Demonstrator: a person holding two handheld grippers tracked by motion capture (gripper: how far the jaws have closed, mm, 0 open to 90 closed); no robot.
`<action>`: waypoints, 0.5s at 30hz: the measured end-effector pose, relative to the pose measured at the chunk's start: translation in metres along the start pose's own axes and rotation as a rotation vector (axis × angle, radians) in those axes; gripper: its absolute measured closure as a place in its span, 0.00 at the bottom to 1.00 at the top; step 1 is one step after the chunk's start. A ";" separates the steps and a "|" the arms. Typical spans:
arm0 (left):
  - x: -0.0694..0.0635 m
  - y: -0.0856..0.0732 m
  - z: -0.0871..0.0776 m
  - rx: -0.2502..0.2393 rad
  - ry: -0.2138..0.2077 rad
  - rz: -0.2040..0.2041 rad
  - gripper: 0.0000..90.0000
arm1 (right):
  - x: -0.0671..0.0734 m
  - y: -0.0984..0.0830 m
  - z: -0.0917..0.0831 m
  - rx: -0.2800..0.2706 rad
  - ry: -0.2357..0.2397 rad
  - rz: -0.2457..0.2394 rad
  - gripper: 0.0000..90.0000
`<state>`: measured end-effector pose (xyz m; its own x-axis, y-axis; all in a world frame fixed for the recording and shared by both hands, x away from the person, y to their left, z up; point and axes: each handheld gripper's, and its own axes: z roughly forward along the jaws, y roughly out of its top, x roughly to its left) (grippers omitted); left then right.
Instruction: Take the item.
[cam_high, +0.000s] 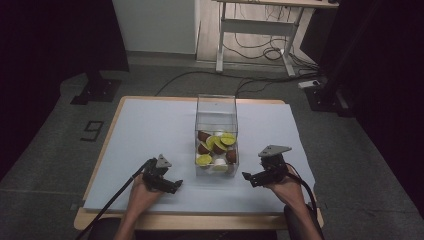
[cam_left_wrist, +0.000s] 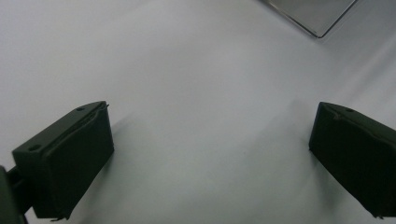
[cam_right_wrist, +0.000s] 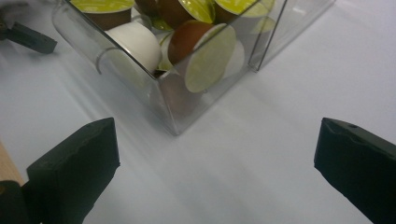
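Clear box (cam_high: 216, 120) of coffee pods (cam_high: 216, 148) in the middle of the white table (cam_high: 150, 130).
Left gripper (cam_high: 172, 186) and right gripper (cam_high: 250, 177) rest beside it, 1 each side, jaws wide, holding nothing.

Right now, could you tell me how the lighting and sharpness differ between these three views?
High view: dim, dark at the edges, with the white mat brightest. Left gripper view: soft and featureless, faint shadows under the open jaws. Right gripper view: brighter, the clear box and capsules slightly blurred, near jaws out of focus.
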<state>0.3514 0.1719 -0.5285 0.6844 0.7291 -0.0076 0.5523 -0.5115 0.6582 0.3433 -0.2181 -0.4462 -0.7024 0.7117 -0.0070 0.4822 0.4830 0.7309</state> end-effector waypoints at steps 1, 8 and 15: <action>0.000 0.000 0.000 0.000 0.000 0.000 0.00 | 0.001 0.002 0.000 -0.002 0.002 -0.004 0.00; 0.000 0.000 0.000 0.002 0.000 0.002 0.00 | 0.005 0.021 0.002 -0.003 0.024 -0.028 0.01; 0.000 0.000 0.000 0.001 0.000 0.001 0.00 | 0.009 0.037 0.005 -0.029 0.022 -0.049 0.09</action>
<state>0.3514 0.1719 -0.5285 0.6851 0.7284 -0.0069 0.5517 -0.5127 0.6578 0.3577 -0.1913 -0.4230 -0.7361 0.6762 -0.0289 0.4314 0.5017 0.7498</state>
